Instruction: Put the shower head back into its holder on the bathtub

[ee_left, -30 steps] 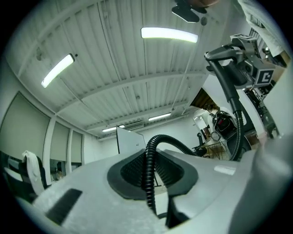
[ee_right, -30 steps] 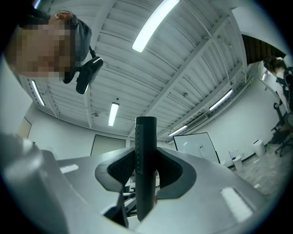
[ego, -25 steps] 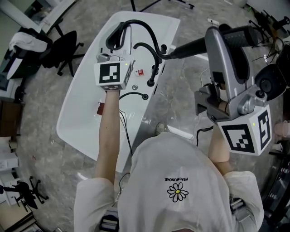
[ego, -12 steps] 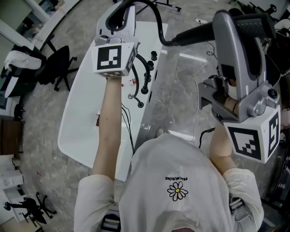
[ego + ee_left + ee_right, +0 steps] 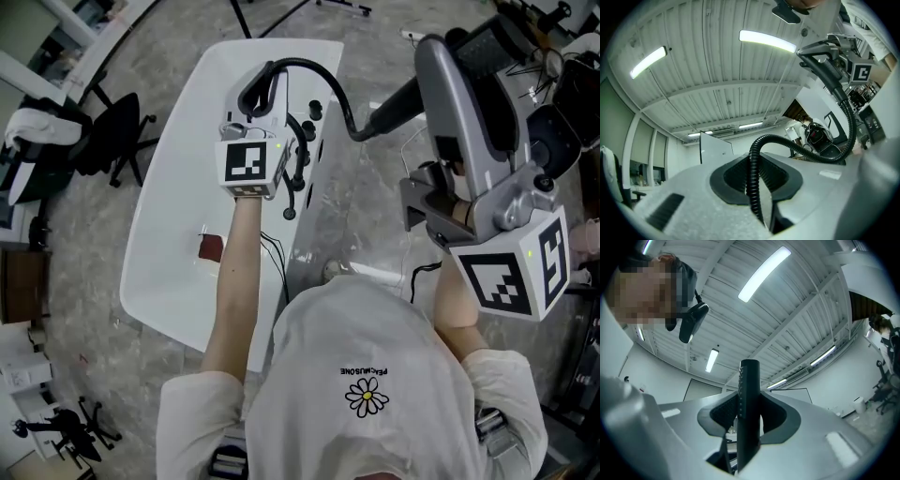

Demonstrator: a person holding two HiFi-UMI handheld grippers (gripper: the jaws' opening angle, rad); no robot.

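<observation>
A white bathtub lies on the floor ahead, with black tap fittings along its right rim. In the head view my left gripper hangs over the tub's far half. It is shut on the black ribbed hose; the left gripper view shows the hose pinched between the jaws of that gripper. The hose arcs right to the black shower head handle. My right gripper, beside the tub, is shut on that handle, which stands upright between the jaws. Which fitting is the holder I cannot tell.
A small red thing lies on the tub's floor. A black office chair stands left of the tub. A tripod is at the lower left. Cables and dark equipment crowd the right side.
My left gripper, still holding the hose, has swung from the tub's far end back toward me, nearer the rim fittings. The right gripper keeps its grip on the handle and has barely shifted.
</observation>
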